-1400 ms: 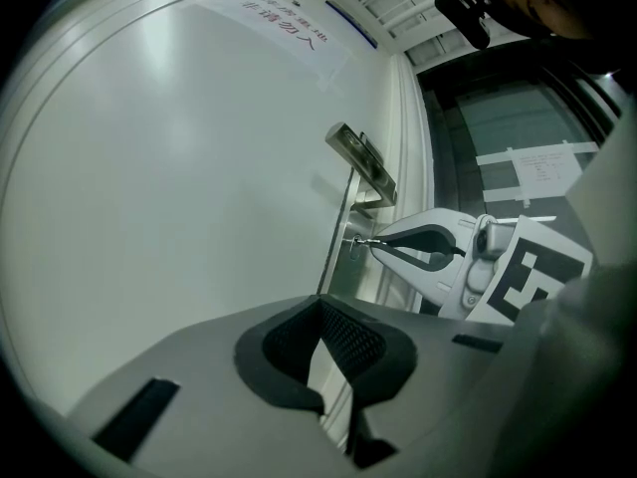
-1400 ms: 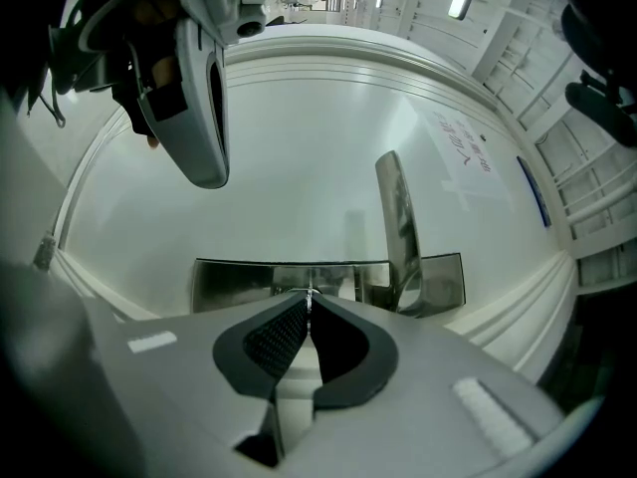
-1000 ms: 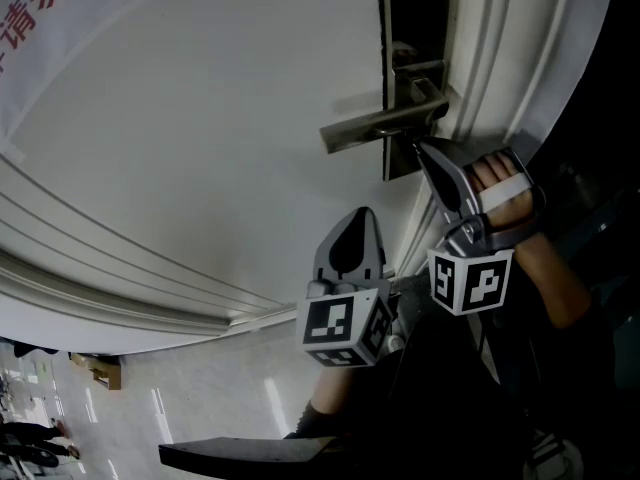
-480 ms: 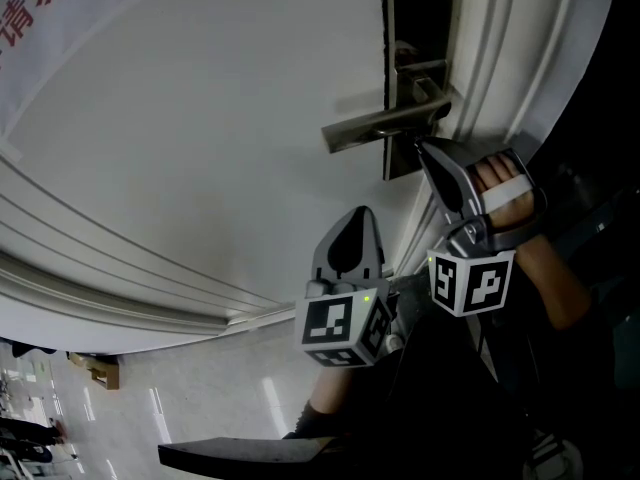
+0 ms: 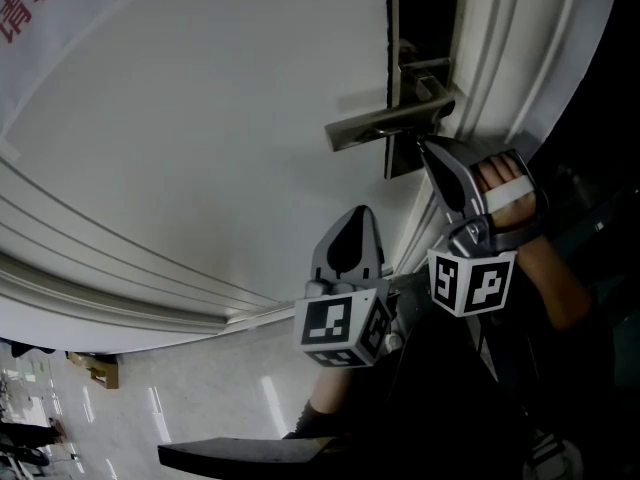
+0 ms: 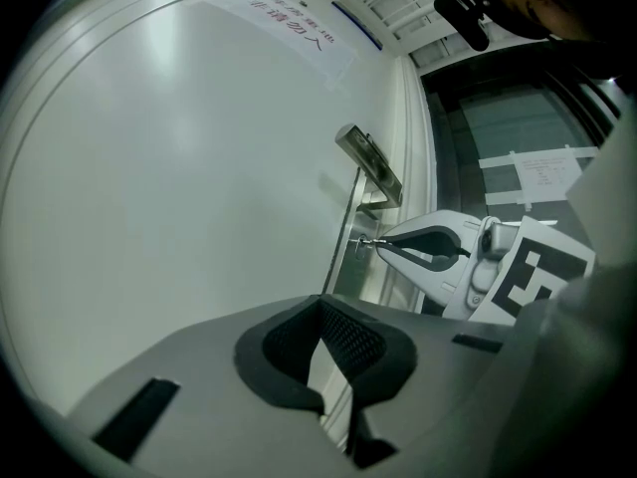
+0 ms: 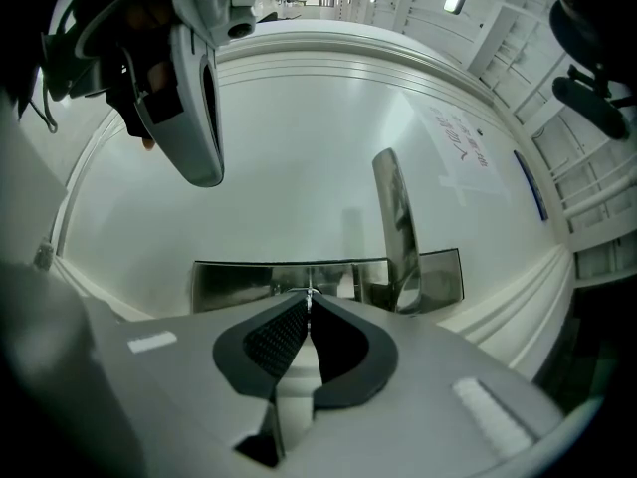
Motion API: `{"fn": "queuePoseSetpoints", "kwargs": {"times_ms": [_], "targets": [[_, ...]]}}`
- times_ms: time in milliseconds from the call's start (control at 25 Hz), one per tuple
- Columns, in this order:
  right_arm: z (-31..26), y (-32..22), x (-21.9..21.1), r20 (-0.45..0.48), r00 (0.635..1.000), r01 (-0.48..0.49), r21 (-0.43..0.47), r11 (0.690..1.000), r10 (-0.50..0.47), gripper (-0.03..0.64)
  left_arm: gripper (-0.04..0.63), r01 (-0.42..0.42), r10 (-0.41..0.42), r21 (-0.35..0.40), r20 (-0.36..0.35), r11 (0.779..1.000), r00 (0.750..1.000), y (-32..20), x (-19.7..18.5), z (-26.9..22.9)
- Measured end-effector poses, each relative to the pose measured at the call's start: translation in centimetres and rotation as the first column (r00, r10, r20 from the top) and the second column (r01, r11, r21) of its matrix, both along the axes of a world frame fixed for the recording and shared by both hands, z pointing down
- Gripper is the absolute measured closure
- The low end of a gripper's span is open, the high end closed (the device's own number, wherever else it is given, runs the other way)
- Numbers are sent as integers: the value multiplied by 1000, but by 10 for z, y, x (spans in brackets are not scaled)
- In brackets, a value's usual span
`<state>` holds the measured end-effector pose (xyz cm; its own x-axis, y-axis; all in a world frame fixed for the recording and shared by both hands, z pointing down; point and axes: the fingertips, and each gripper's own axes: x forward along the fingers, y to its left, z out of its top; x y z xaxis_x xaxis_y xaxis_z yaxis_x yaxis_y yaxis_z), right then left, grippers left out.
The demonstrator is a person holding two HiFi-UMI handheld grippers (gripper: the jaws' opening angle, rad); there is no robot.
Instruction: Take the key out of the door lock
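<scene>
**Firmly on the key: right gripper at the door lock**

Clenched at its tips, the right gripper [image 5: 424, 149] grasps the key [image 6: 365, 242]. The key sits in the lock plate [image 5: 421, 28], just below the lever handle [image 5: 380, 126] of the white door [image 5: 200, 118]. The left gripper [image 5: 362, 213] hangs lower, apart from the lock, its jaws pressed together on nothing.

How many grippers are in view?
2. The right gripper is at the lock plate, shut on the key; the left gripper hangs lower, shut and empty.
</scene>
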<state>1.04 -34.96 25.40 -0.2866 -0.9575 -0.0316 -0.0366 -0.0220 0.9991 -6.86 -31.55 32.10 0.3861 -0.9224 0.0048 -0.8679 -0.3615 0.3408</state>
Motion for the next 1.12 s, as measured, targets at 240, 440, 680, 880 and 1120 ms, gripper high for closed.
{"fn": "queuePoseSetpoints", "kwargs": {"times_ms": [240,440,680,880,1120], "targets": [[0,0,0,-41,999,2,24,1000,-1,605,595,0,0,-1,-3,1000,1000,0,-2,-1],[1,0,1,-32,999,-8,19,1000,9,605,595,4,-4,-1,-7,1000,1000,-1,-5,-2],[1,1,1,-31,1000,0,19,1000,0,605,595,-2,2,17,-14,1000,1000,-2,-5,-1],[1,6,3,-42,999,18,20,1000,-17,605,595,-6,6,15,-10,1000,1000,-4,-3,-1],[1,7,3,-45,999,10,18,1000,-9,605,595,-15,15,13,-5,1000,1000,1,4,-3]]}}
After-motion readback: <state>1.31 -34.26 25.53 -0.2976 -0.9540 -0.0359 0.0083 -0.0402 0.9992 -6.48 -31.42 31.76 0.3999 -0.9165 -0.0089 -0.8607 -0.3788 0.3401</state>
